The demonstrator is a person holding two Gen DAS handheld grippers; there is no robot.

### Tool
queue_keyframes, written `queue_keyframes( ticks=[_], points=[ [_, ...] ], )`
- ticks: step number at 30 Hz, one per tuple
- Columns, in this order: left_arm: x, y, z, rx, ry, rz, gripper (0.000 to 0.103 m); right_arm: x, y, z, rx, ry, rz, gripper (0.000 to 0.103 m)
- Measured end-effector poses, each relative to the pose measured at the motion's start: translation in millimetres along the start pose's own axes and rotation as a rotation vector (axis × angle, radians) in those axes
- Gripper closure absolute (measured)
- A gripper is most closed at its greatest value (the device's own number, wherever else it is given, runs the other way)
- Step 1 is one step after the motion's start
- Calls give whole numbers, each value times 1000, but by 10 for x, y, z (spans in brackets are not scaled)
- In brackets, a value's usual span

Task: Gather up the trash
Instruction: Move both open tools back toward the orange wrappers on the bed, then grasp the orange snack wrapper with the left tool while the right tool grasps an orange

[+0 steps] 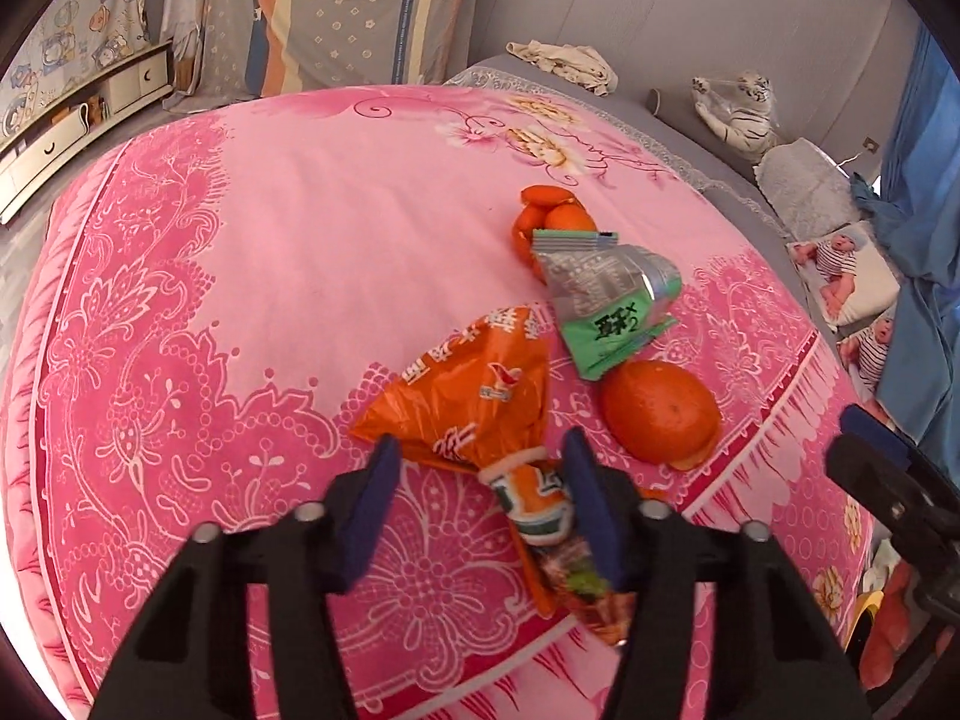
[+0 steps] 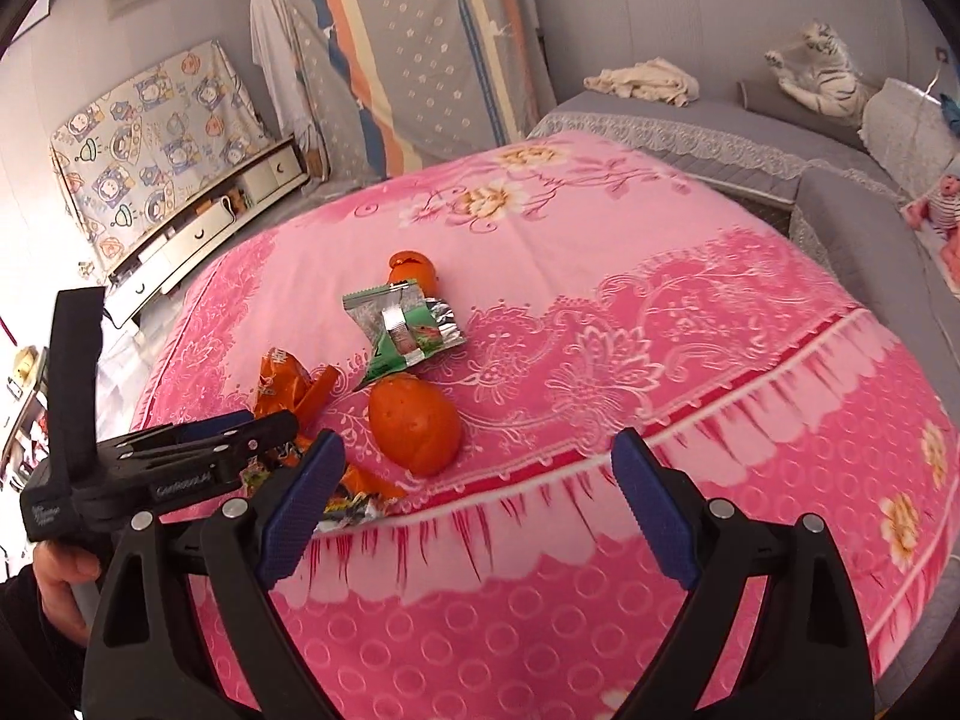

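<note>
An orange snack wrapper [image 1: 468, 396] lies crumpled on the pink bed cover [image 1: 288, 228]. Its lower end runs between the fingers of my left gripper [image 1: 480, 462], which is open around it. A green and silver wrapper [image 1: 606, 294] lies just beyond, against orange peel pieces [image 1: 552, 210]. An orange peel half [image 1: 660, 411] sits to the right. My right gripper [image 2: 477, 462] is open and empty over the bed's front edge, with the peel half [image 2: 414, 426] and green wrapper [image 2: 408, 324] ahead of it and the orange wrapper [image 2: 288, 387] to its left.
A grey bed [image 2: 690, 120] with a plush tiger [image 2: 822, 72] and crumpled cloth [image 2: 645, 81] stands behind. A low white cabinet [image 2: 204, 228] and upright mattresses [image 2: 408, 48] stand at the left. Blue cloth [image 1: 924, 276] hangs at the right.
</note>
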State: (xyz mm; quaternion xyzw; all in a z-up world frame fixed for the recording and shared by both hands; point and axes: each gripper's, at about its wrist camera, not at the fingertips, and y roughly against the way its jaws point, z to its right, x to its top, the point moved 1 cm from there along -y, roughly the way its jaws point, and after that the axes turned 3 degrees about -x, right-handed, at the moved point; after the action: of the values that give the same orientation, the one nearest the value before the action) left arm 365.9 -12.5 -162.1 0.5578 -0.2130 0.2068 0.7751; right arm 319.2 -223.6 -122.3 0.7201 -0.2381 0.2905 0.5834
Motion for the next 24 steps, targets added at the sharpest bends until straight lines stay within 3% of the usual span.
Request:
queue_keyframes(
  ticks=[3,7,13,20,24],
  points=[
    [-4,83,12,14,-26,22,79,58,-124,-77,0,15,-18,17],
    [-45,210,-79,52,-33,41,80,78,-225,-214,7,52,-27,17],
    [-119,445,-297,39,0,60,80,25,-458,-416,8,108,-66,17],
    [-220,637,-510,36,37,71,81,4,-723,-501,-48,137,-96,18],
    [-270,691,-578,65,42,77,81,11,-858,-471,-54,118,-126,25]
  ],
)
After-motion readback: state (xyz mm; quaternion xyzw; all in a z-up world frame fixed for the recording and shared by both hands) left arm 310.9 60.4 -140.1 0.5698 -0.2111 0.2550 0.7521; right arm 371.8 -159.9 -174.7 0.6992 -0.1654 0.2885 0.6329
